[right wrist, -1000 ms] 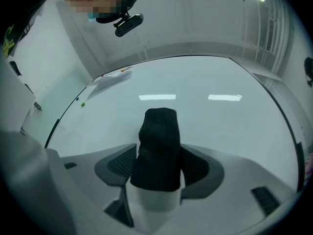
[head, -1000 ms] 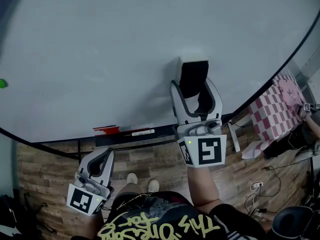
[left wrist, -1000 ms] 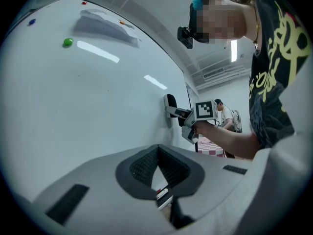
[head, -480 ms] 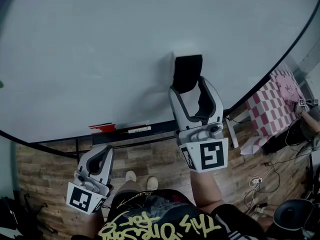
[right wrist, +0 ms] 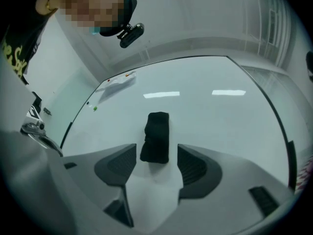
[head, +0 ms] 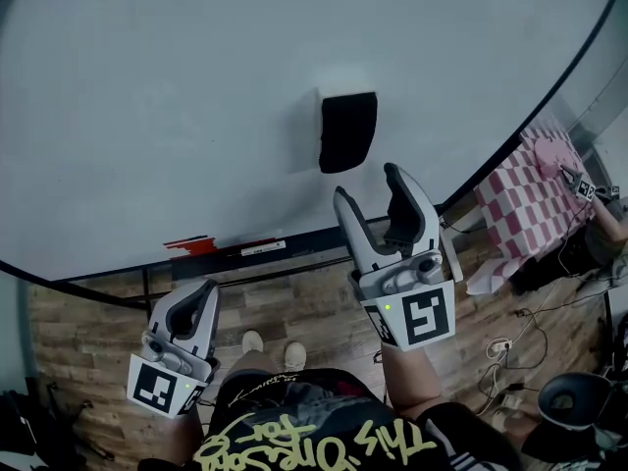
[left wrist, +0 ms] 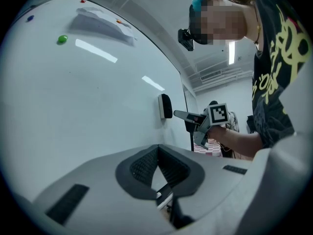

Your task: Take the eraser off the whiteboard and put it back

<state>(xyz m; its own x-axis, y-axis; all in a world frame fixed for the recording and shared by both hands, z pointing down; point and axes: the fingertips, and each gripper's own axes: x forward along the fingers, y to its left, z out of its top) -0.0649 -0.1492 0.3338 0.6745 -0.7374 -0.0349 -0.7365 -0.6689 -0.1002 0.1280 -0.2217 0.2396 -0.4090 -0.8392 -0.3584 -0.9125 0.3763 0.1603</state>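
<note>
A black eraser (head: 348, 130) sticks on the whiteboard (head: 177, 86), upright, with its white backing showing at the top and left edge. My right gripper (head: 367, 186) hangs just below it, open and empty, clear of the eraser. In the right gripper view the eraser (right wrist: 156, 137) stands ahead of the spread jaws of the right gripper (right wrist: 156, 166), untouched. My left gripper (head: 196, 300) is held low near the board's bottom edge, shut on nothing. The left gripper view shows the left gripper (left wrist: 157, 161), the eraser (left wrist: 166, 106) in profile and the right gripper (left wrist: 191, 119) beside it.
A marker tray (head: 235, 250) with a red marker (head: 194, 244) runs under the board. A green magnet (left wrist: 61, 39) sits far left on the board. A pink checked tablecloth (head: 535, 199) is at the right. Cables (head: 515, 346) lie on the wooden floor.
My right gripper, which stood around the eraser a second ago, has drawn back and down from the board. The eraser stays stuck on the board. The left gripper barely moved.
</note>
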